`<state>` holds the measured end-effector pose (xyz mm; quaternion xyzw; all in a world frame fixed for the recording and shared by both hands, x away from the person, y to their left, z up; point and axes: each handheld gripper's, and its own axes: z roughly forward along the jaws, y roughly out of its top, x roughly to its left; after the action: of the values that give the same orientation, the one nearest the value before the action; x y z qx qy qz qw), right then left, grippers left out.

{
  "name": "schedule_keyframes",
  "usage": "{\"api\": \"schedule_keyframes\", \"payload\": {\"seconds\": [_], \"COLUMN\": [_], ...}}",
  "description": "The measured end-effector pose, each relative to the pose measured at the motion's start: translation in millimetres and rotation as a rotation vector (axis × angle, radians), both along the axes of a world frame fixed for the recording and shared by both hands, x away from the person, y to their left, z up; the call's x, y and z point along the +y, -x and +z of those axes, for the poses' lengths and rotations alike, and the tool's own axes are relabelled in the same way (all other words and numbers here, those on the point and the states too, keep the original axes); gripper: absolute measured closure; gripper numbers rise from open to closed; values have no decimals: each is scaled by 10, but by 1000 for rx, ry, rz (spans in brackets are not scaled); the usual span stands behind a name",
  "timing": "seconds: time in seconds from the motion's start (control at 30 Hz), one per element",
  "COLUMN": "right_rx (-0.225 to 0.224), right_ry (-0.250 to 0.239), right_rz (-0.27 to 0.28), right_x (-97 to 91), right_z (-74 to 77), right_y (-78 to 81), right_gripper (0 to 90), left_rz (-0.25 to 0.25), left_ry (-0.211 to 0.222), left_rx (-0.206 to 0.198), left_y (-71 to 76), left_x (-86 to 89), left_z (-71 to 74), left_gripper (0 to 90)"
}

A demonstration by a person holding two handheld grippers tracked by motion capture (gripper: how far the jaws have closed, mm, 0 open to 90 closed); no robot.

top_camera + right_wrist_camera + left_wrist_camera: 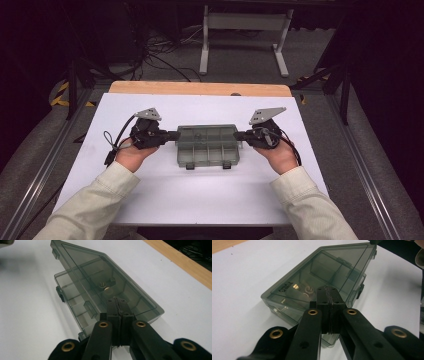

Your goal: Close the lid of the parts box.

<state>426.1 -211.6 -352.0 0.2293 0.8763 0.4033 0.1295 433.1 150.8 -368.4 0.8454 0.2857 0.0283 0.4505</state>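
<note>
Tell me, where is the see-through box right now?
In the high view, the box sits mid-table on the white sheet, between the left gripper and right gripper.

Bright, even light on the white table [210, 195], dark surroundings, soft shadows, near fingers [329, 307] slightly blurred.

left hand-held gripper [171, 135] at box's [207, 150] left end | right hand-held gripper [239, 135] at right end | white table [200, 192]

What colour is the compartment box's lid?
Smoky translucent grey; the lid shows best in the right gripper view.
</note>
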Motion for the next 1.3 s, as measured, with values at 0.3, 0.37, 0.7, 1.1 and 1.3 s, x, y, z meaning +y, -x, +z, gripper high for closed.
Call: {"api": "schedule_keyframes", "payload": {"seconds": [0.3, 0.37, 0.7, 1.1, 1.3], "right_rx": [24, 28, 52, 71, 79], "right_ry": [9, 13, 50, 68, 69], "right_rz": [3, 4, 4, 9, 13], "right_x": [-1, 1, 20, 48, 63], "right_z": [-102, -119, -227, -333, -362], "right_y": [55, 70, 118, 166, 181], "right_gripper": [899, 899, 899, 898, 898], "left_rz": [-30, -32, -62, -70, -72], "left_ry": [-32, -47, -92, -107, -123], "left_rx": [3, 4, 44, 72, 69], "left_y": [96, 114, 135, 139, 149], "left_x": [-61, -79, -130, -142, -150], "left_z": [-70, -94, -191, -276, -301], "left_gripper": [886, 886, 886, 882, 882]}}
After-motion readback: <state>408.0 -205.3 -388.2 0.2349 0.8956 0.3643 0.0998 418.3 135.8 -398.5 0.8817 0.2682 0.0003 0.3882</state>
